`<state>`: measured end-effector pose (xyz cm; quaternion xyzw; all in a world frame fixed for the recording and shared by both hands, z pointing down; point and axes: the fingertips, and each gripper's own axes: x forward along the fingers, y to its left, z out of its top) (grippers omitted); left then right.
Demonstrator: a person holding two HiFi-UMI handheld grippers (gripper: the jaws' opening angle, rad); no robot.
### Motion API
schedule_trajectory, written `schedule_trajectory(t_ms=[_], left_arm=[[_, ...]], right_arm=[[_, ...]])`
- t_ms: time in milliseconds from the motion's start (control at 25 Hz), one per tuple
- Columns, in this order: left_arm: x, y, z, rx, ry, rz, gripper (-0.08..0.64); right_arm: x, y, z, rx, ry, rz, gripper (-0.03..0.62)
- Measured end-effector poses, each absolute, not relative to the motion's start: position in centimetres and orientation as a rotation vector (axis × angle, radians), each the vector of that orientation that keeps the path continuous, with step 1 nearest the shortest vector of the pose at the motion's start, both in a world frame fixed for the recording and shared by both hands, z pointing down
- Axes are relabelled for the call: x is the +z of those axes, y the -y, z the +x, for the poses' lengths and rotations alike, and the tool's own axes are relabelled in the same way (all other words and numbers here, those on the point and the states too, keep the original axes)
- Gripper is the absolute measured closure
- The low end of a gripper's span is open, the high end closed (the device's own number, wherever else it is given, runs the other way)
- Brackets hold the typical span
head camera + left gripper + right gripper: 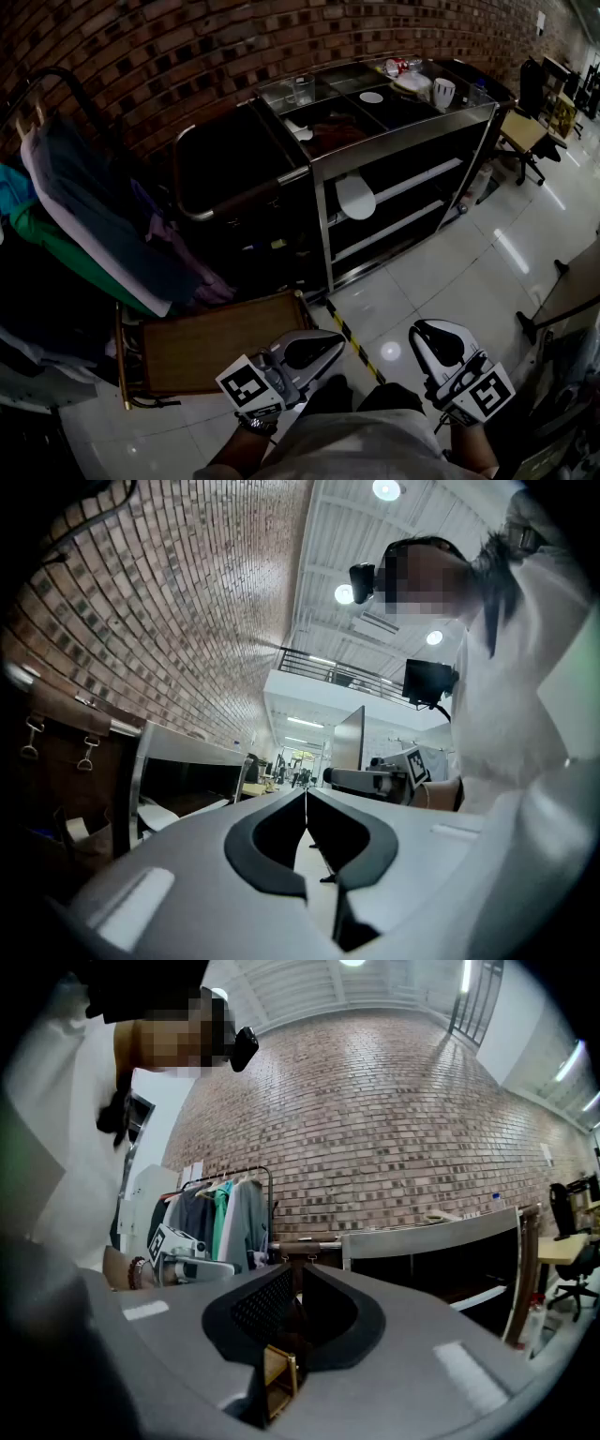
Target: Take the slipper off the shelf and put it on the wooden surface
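Observation:
A white slipper (355,196) lies on a middle shelf of the metal shelf unit (405,134), far from both grippers. The wooden surface (217,343) is a low tray-like top at the lower left. My left gripper (333,341) hovers by that surface's right end, and its jaws are shut with nothing between them (306,793). My right gripper (424,332) hangs over the tiled floor in front of the shelf unit, also shut and empty (295,1269). Both grippers are held close to the person's body. In the left gripper view a white shape (157,815) shows on the shelf.
A clothes rack (89,220) with hanging garments fills the left. A cup (443,92), a plate and a bottle stand on top of the shelf unit. Yellow-black tape (354,340) runs across the floor. An office chair (527,134) and a table edge (574,292) are at the right.

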<state>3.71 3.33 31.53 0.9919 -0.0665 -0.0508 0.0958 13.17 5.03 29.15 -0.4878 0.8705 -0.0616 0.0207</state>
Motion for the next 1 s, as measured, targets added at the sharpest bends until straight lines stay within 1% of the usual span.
schedule_trajectory(t_ms=[120, 280, 320, 400, 520, 720, 880, 1000], left_arm=[[31.3, -0.3, 4.4, -0.213, 0.183, 2.941, 0.560], [32.7, 3.5, 4.6, -0.198, 0.202, 2.925, 0.560], [32.8, 4.3, 4.7, -0.205, 0.212, 2.923, 0.560], [32.7, 5.7, 4.6, -0.227, 0.232, 2.927, 0.560], [31.7, 8.4, 4.7, -0.285, 0.312, 2.953, 0.560], [31.9, 13.6, 5.5, -0.290, 0.471, 2.918, 0.560], [32.4, 16.8, 7.6, -0.289, 0.506, 2.909, 0.560], [33.1, 19.5, 9.0, -0.282, 0.532, 2.886, 0.560]], right_arm=[[30.5, -1.7, 14.4, -0.105, -2.756, -1.519, 0.563], [32.1, 2.8, 15.6, -0.247, -2.704, -1.565, 0.558], [32.4, 3.8, 15.7, -0.264, -2.710, -1.551, 0.547], [33.4, 5.4, 16.1, -0.228, -2.754, -1.511, 0.525], [35.1, 8.8, 17.1, -0.204, -2.808, -1.475, 0.522], [39.3, 16.7, 19.7, -0.302, -2.863, -1.465, 0.523], [44.4, 23.9, 23.3, -0.413, -2.893, -1.562, 0.521], [48.4, 28.2, 24.9, -0.552, -2.890, -1.570, 0.489]])
